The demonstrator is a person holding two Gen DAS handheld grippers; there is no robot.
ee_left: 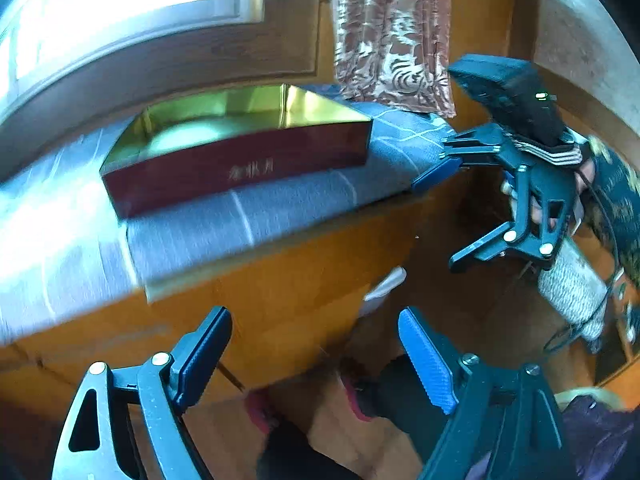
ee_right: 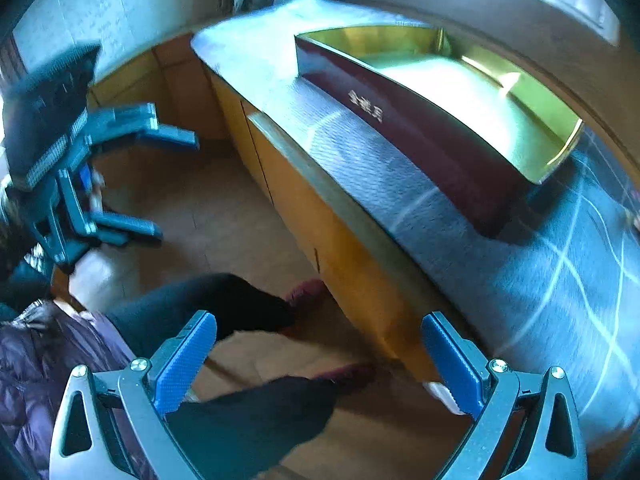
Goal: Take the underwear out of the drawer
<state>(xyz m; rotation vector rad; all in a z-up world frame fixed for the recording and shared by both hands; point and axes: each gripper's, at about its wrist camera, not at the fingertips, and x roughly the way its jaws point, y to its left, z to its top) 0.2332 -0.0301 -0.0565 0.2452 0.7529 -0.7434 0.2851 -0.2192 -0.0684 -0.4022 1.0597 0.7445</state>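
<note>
No underwear shows in either view. An orange wooden cabinet [ee_left: 280, 276] [ee_right: 348, 268] stands below both grippers, its drawer fronts looking closed. A small white piece [ee_left: 384, 284] [ee_right: 440, 396] sticks out from its front; I cannot tell what it is. My left gripper [ee_left: 316, 360] [ee_right: 178, 186] hangs open over the cabinet's front edge, nothing between its fingers. My right gripper [ee_right: 318, 360] [ee_left: 438, 224] is open too, held beside the cabinet's corner, and it holds nothing.
A grey-blue patterned cloth [ee_left: 280, 208] [ee_right: 520, 280] covers the cabinet top. On it sits an open dark red box [ee_left: 240, 168] [ee_right: 420, 140] with a gold inside. A curtain [ee_left: 392, 32] hangs behind. The person's dark-trousered legs [ee_right: 248, 420] and reddish slippers [ee_right: 308, 292] stand on the tan floor.
</note>
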